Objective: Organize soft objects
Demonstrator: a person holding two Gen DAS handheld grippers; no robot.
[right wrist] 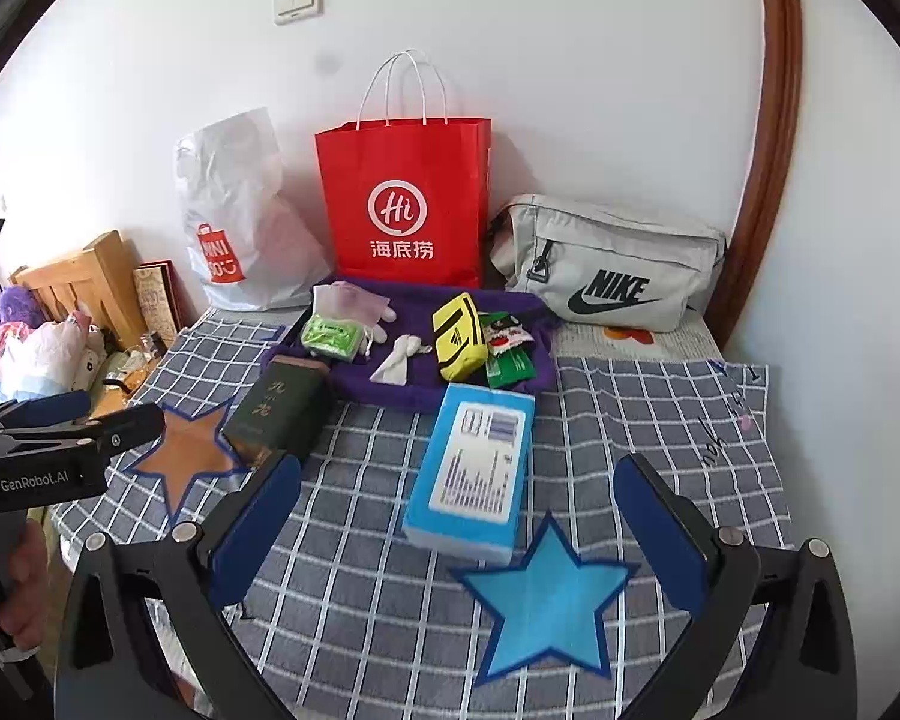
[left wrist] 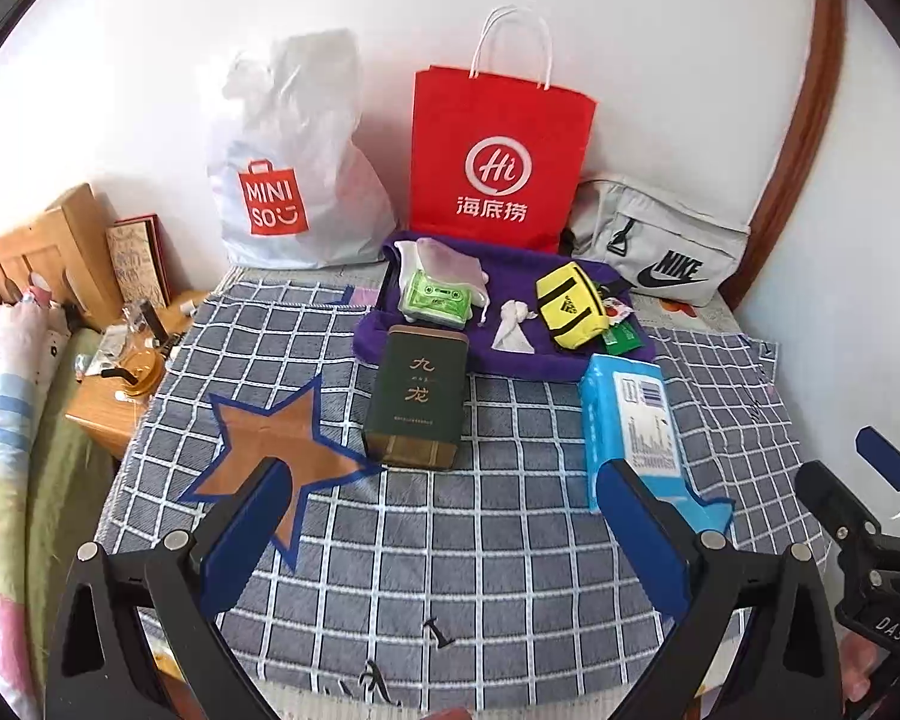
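Nothing is gripped yet; you are at the approach. Your left gripper (left wrist: 444, 516) hangs spread wide, the green tin (left wrist: 417, 399) just ahead of it. Your right gripper (right wrist: 456, 510), equally spread, faces the blue tissue pack (right wrist: 471, 468); close on that.

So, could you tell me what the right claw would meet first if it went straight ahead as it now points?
Probably the blue tissue pack, lying just beyond the open right claw, though depth is hard to judge.

At the left view's lower right we see the blue star (left wrist: 711, 510) mostly hidden behind the tissue pack (left wrist: 633, 420). The pack's fine print is too small to read.
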